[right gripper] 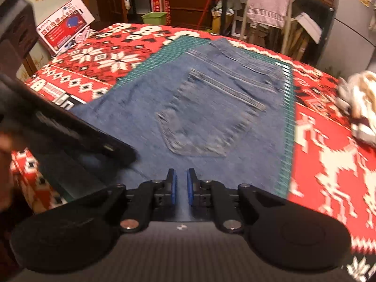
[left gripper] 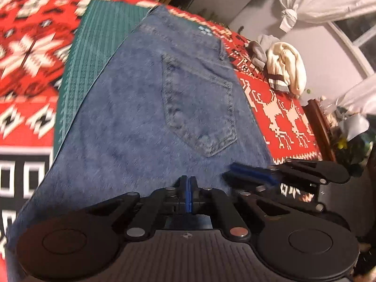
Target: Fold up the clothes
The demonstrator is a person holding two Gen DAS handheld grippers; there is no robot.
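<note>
Jeans (left gripper: 145, 108) lie flat on a green mat (left gripper: 94, 54) over a red patterned blanket (left gripper: 30, 54) covering the bed; back pocket (left gripper: 199, 110) faces up. In the right wrist view the jeans (right gripper: 211, 108) run from the near edge toward the far edge, w/ a strip of mat (right gripper: 287, 129) showing along their right side and blanket (right gripper: 329, 152) beyond that.

L gripper (left gripper: 188, 183): blue pads (left gripper: 187, 195) pressed together, no gap, sitting low over the denim at the near edge. Can't tell if any cloth is caught between them.

R gripper (right gripper: 181, 178): jaws spread a little, narrow gap w/ denim visible through it, nothing pinched. In the left wrist view the R gripper (left gripper: 253, 174) sits just beside the L one, at the jeans' right edge, near side.

Both views blurred. L gripper body (right gripper: 58, 122) crosses the left of the right wrist view.

Cream and grey clothes pile (left gripper: 279, 65) lies near the blanket's right edge, well apart from the jeans. Boxes, shelves, a hung towel (right gripper: 268, 0) stand past the far edge.
</note>
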